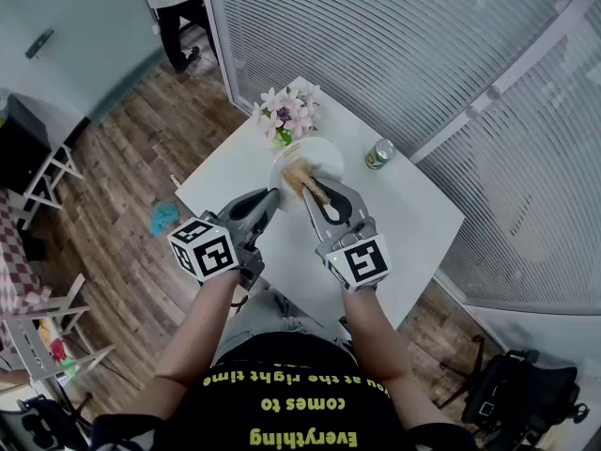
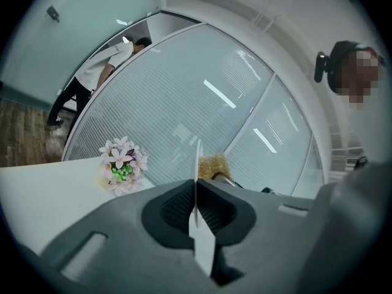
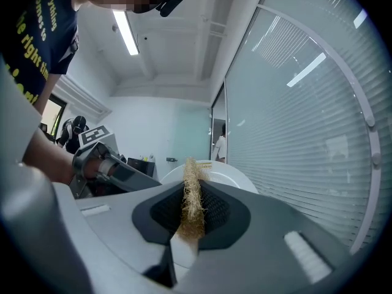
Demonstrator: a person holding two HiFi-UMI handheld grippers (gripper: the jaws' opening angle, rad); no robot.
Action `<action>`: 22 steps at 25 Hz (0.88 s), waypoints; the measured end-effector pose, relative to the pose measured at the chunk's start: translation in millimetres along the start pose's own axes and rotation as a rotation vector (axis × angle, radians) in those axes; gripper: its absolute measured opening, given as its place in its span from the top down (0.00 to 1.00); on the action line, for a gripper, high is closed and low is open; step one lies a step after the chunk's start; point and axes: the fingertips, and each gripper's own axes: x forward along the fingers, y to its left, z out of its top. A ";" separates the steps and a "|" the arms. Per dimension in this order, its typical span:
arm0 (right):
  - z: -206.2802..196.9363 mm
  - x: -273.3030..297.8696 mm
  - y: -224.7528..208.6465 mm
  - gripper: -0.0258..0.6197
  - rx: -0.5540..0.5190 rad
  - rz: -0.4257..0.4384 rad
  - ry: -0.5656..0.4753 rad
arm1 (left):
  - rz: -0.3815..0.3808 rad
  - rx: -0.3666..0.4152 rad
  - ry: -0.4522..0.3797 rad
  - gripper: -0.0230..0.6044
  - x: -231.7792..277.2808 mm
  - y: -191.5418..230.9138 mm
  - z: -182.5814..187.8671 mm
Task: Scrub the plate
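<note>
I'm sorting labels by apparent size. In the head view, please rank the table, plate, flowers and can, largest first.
1. table
2. plate and flowers: these look about alike, so I won't rank one over the other.
3. can, clearly the smallest.

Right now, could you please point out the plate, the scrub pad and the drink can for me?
plate [image 3: 223, 175], right gripper view, its white face beside the pad
scrub pad [image 3: 192, 204], right gripper view, its fibrous middle
drink can [image 1: 379, 154], head view, its green side
</note>
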 end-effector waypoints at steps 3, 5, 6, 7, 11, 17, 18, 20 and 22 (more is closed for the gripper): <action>0.5 0.4 7.7 0.90 0.001 0.019 -0.003 | 0.003 -0.001 -0.005 0.95 -0.2 0.0 0.4; 1.1 0.3 10.5 0.90 0.002 0.027 -0.004 | 0.004 -0.001 -0.008 0.95 -0.4 0.1 0.8; 1.4 0.4 11.6 0.90 0.001 0.031 -0.004 | 0.005 -0.002 -0.009 0.95 -0.3 0.3 0.8; 1.8 0.6 12.6 0.90 -0.001 0.035 -0.004 | 0.005 -0.003 -0.010 0.95 -0.2 0.7 0.8; 3.1 0.9 17.9 0.90 -0.011 0.054 0.002 | 0.006 -0.004 -0.011 0.95 0.4 1.3 1.4; 9.3 1.9 27.5 0.90 -0.035 0.084 -0.015 | 0.009 -0.004 -0.017 0.95 -0.8 2.6 3.0; 9.4 2.7 28.5 0.90 -0.043 0.089 -0.013 | 0.010 -0.004 -0.017 0.95 -0.9 3.1 3.4; 9.5 3.9 29.6 0.90 -0.067 0.097 -0.009 | 0.010 -0.002 -0.016 0.95 -1.1 3.3 4.0; 8.4 4.1 28.0 0.90 -0.074 0.091 -0.001 | 0.010 0.000 -0.015 0.95 -1.2 2.7 3.5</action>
